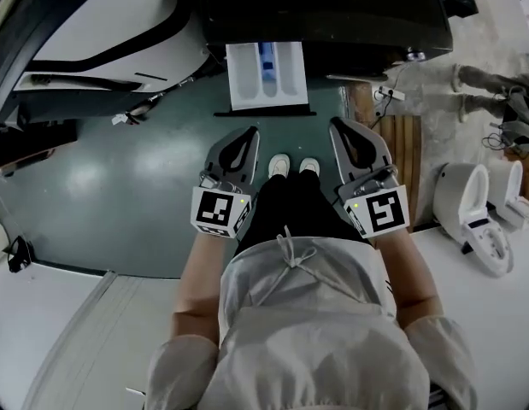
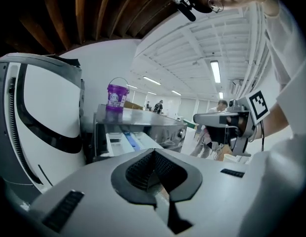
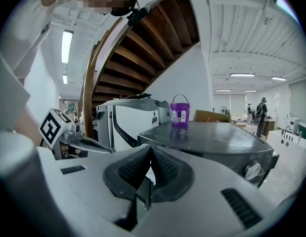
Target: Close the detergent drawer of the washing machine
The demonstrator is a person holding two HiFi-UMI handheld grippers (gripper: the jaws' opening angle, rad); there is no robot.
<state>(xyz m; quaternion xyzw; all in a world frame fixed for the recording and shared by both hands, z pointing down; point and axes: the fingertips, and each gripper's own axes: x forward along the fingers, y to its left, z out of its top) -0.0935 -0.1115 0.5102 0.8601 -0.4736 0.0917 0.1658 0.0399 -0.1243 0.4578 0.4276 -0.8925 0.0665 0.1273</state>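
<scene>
1. Two grippers come nearest, held low ahead of the person's pale top [image 1: 311,314]. The left gripper [image 1: 249,135] and the right gripper [image 1: 337,126] both have their jaws brought together at the tips. The ribbed dark pads [image 2: 138,171] have nothing between them.
2. White shoes [image 1: 279,165] show between the two grippers. The legs above them are mostly hidden by dark clothing.
3. Bare green floor [image 1: 119,195] lies open between the jaw tips and the machine. Neither gripper touches anything.
4. Straight ahead, the detergent drawer [image 1: 267,75] stands pulled out from the washing machine [image 1: 332,7]. It is a white rectangular tray with a blue divider. Its rear end is lost under the machine's dark front edge.
5. The washing machine's top is glossy and dark, cut off by the upper border of the head view. A purple bucket [image 3: 180,112] with a wire handle stands on it, its label too small to read.
6. A white appliance [image 1: 102,24] with a curved black band stands just beside the washing machine on the left. A slatted wooden board [image 1: 405,152] and white toilets [image 1: 478,212] crowd the right. A wooden staircase [image 3: 143,48] rises behind.
</scene>
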